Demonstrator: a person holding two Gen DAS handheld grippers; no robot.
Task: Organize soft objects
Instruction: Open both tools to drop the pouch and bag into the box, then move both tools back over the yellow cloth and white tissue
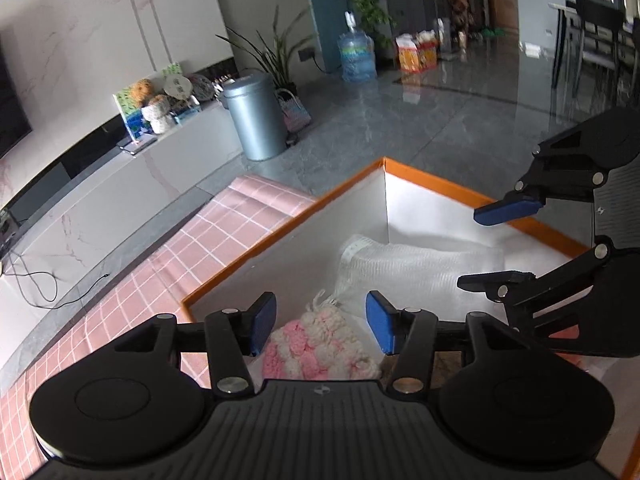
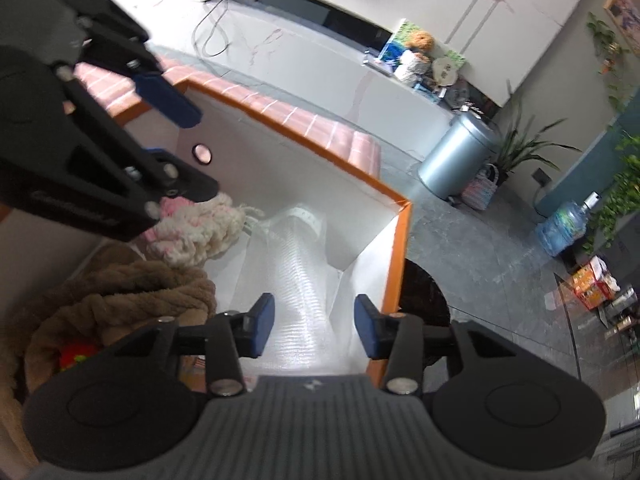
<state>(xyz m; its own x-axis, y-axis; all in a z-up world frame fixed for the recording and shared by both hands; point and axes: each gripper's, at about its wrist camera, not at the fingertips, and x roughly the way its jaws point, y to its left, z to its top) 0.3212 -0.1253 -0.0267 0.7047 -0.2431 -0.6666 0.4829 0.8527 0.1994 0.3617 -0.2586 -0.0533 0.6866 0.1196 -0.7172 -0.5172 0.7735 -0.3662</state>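
Box (image 2: pixel 394 248) interior: brown plush (image 2: pixel 120 292) partly hidden.

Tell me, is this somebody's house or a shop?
Most likely somebody's house, a living room. A long low TV cabinet runs along the wall with stuffed toys on it, a potted plant stands in the corner, and a water jug sits on the shiny tiled floor.

My left claw (image 1: pixel 320 326) and right claw (image 2: pixel 314 328) look alike — matte black linkages, silver rivets, blue rubber fingertips (image 1: pixel 264 322), round black discs, a ribbed grey housing with a small pale logo.
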